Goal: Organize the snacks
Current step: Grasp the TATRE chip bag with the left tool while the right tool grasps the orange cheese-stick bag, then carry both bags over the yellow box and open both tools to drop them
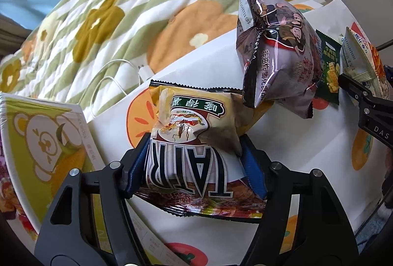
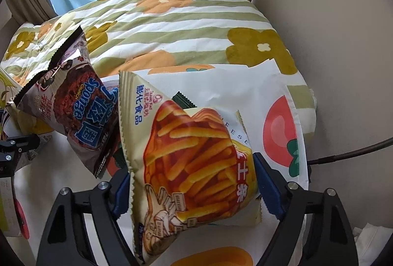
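Two claws, two snack bags: the left claw is clamped on a yellow chip bag, held over a white fruit-print cloth spread on the bed, while the right claw is clamped on a cheese-stick bag above the same cloth. Between them stands a purple sponge-snack bag, and a small green biscuit packet sits behind. Four snack packs are visible in all. The air-puffed bags look light, crinkly and slippery with breakable contents, so a gentle hold across the middle or at a sealed edge seems wisest.
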{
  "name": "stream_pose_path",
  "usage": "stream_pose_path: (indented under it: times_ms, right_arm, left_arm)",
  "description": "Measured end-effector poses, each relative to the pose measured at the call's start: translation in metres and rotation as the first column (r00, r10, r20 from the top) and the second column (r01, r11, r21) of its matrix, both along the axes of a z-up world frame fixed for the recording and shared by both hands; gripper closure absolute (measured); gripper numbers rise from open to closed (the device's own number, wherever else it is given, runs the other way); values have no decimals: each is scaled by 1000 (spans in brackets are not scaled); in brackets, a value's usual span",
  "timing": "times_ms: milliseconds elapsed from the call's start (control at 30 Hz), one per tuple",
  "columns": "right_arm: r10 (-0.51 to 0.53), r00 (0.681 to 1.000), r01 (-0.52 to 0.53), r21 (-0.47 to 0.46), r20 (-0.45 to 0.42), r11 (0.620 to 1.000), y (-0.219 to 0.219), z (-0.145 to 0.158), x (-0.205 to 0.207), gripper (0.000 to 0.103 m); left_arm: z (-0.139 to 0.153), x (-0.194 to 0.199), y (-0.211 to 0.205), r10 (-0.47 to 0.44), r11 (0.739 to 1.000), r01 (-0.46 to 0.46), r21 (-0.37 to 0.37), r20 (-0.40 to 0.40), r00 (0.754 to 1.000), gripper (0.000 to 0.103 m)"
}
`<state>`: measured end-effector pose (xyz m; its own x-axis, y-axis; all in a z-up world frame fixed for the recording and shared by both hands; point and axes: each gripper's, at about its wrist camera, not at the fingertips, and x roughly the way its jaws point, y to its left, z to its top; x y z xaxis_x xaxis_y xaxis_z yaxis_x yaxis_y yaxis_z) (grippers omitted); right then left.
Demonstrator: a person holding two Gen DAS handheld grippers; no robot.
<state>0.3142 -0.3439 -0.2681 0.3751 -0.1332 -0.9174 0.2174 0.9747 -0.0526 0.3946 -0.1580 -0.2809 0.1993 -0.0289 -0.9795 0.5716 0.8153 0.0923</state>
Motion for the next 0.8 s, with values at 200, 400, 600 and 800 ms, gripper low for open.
stream_pose_path:
  times_ms: [200, 400, 600, 800]
  right_arm:
    - [0, 1000, 0, 23, 17, 1000, -1, 8, -7, 39]
    - [17, 998, -19, 32, 67, 999, -1, 27, -18, 39]
    - [50, 992, -55, 40, 120, 998, 2, 51, -31, 40]
    - [136, 974, -145, 38, 180, 989, 10, 88, -45, 40]
  left_arm:
    - [14, -14, 2, 12, 1000, -12, -3, 33, 999, 37]
    - [32, -32, 9, 47, 999, -46, -18, 65, 997, 37]
    - [62, -56, 17, 91, 995, -85, -59, 116, 989, 37]
    - [108, -77, 30, 194, 973, -169, -159, 160, 968, 37]
